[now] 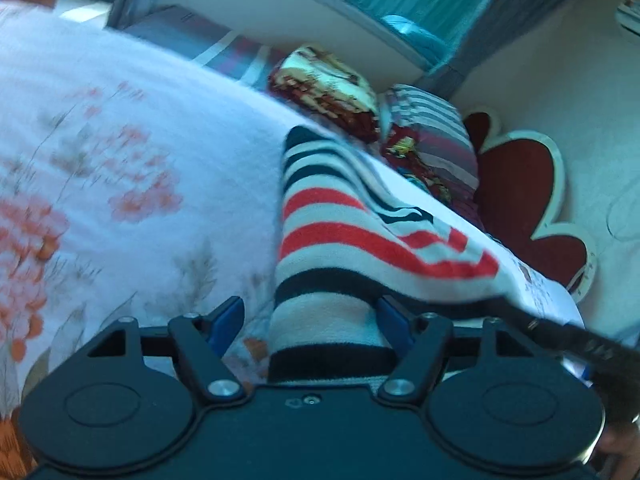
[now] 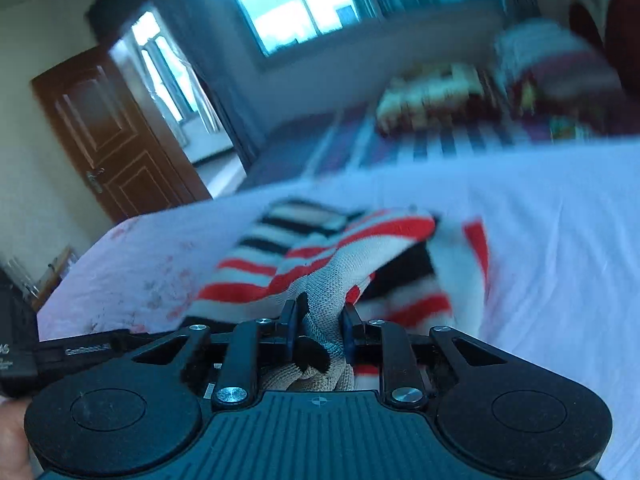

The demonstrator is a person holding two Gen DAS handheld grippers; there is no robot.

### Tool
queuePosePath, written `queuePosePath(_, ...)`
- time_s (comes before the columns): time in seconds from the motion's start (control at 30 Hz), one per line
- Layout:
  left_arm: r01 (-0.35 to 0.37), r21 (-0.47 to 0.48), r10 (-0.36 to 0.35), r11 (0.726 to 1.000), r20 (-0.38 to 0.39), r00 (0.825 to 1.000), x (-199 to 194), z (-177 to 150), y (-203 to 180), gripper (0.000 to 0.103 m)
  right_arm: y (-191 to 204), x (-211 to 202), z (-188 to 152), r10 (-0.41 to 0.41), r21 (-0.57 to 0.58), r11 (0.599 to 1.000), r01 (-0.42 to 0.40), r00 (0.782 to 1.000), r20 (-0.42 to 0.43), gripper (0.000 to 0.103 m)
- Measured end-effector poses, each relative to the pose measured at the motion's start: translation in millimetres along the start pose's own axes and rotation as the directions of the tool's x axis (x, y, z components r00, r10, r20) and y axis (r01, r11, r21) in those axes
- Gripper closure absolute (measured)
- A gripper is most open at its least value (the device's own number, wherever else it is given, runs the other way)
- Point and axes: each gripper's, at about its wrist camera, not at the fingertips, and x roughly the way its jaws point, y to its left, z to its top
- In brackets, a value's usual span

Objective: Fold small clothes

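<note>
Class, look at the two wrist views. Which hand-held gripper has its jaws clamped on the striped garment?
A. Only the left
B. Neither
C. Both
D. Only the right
D. In the right wrist view the right hand-held gripper pinches a bunch of the striped garment between its fingers, while the left hand-held gripper stands wide, with fabric lying between its fingers but a clear gap at one of them.

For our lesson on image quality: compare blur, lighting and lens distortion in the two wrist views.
Left wrist view: the flowered sheet is smeared, the striped garment is only a little soft, a cool blue cast lies over all, and the bed edge bows. Right wrist view: stronger blur on the garment and pillows, the window is blown out white, and the door leans.
</note>
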Motion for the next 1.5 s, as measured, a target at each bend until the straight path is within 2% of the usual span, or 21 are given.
queuePosePath(0.17,0.036,0.104,-0.033,0.994,-0.030,0.999,21,-2,-29,0.030,-3,-8,-29,-0.058,-0.183,0.980,0.075,0.994,0.095,0.082)
queuePosePath(0.2,-0.005,0.156,0.011,0.988,-0.034,0.999,27,-5,-37,0.027,-9,-5,-38,-0.065,-0.189,0.979,0.080,0.994,0.082,0.082)
queuePosePath(0.27,-0.083,0.266,0.101,0.961,-0.058,0.993,41,-12,-49,0.026,-29,27,-61,-0.072,-0.082,0.994,0.071,0.997,-0.010,0.082)
queuePosePath(0.4,-0.096,0.300,0.122,0.949,-0.068,0.990,45,-13,-56,0.024,-49,32,-74,-0.045,0.061,0.997,0.045,0.999,-0.002,0.081)
queuePosePath(0.43,-0.091,0.305,0.120,0.948,-0.077,0.990,46,-11,-57,0.024,-50,29,-71,-0.036,0.082,0.996,0.035,0.999,0.011,0.081)
queuePosePath(0.5,-0.071,0.299,0.105,0.952,-0.098,0.990,44,-3,-56,0.026,-57,28,-62,-0.024,0.130,0.991,0.019,0.999,0.041,0.065)
queuePosePath(0.6,-0.048,0.268,0.059,0.962,-0.033,0.998,34,8,-49,0.029,-82,47,-38,-0.025,0.222,0.975,0.016,0.999,0.038,0.064)
queuePosePath(0.73,-0.041,0.208,0.054,0.977,-0.055,0.997,46,18,-36,0.027,-124,81,-12,0.047,0.363,0.931,-0.034,0.998,-0.028,0.064)
queuePosePath(0.77,-0.038,0.206,0.052,0.978,-0.063,0.997,49,18,-35,0.026,-131,82,-7,0.064,0.384,0.922,-0.052,0.998,-0.018,0.064)
queuePosePath(0.83,-0.044,0.206,0.062,0.978,-0.081,0.995,56,17,-37,0.027,-134,84,2,0.058,0.344,0.937,-0.057,0.998,0.008,0.092)
queuePosePath(0.87,-0.041,0.207,0.061,0.977,-0.093,0.994,60,16,-39,0.027,-127,79,10,0.030,0.262,0.964,-0.034,0.999,0.019,0.094)
queuePosePath(0.93,-0.031,0.219,0.057,0.975,-0.115,0.992,65,16,-46,0.029,-113,67,16,-0.026,0.119,0.993,0.016,0.997,0.077,0.094)
queuePosePath(1.0,-0.049,0.249,0.081,0.967,-0.120,0.989,70,17,-54,0.028,-109,56,16,-0.035,0.079,0.997,0.026,0.993,0.114,0.094)
queuePosePath(1.07,-0.066,0.273,0.105,0.960,-0.131,0.986,75,18,-61,0.027,-104,57,8,-0.063,0.033,0.998,0.060,0.993,0.098,0.094)
queuePosePath(1.17,-0.104,0.310,0.155,0.945,-0.144,0.977,84,18,-74,0.023,-114,84,-10,-0.134,0.063,0.989,0.133,0.991,0.007,0.094)
queuePosePath(1.3,-0.145,0.380,0.207,0.914,-0.127,0.970,81,14,-87,0.022,-105,86,-22,-0.174,0.083,0.981,0.174,0.985,-0.001,0.094)
queuePosePath(1.33,-0.139,0.370,0.199,0.918,-0.127,0.972,80,14,-85,0.023,-102,82,-20,-0.177,0.093,0.980,0.176,0.984,-0.002,0.093)
queuePosePath(1.37,-0.129,0.354,0.183,0.926,-0.126,0.975,77,14,-82,0.023,-99,73,-15,-0.170,0.110,0.980,0.169,0.985,0.002,0.084)
queuePosePath(1.4,-0.118,0.333,0.165,0.936,-0.117,0.979,72,14,-77,0.023,-96,63,-14,-0.161,0.129,0.979,0.157,0.987,0.015,0.068)
queuePosePath(1.43,-0.113,0.314,0.152,0.943,-0.103,0.983,64,13,-73,0.025,-93,50,-12,-0.143,0.146,0.980,0.138,0.989,0.025,0.064)
queuePosePath(1.5,-0.091,0.283,0.113,0.955,-0.062,0.992,42,7,-66,0.025,-86,23,-16,-0.095,0.163,0.983,0.088,0.995,0.038,0.064)
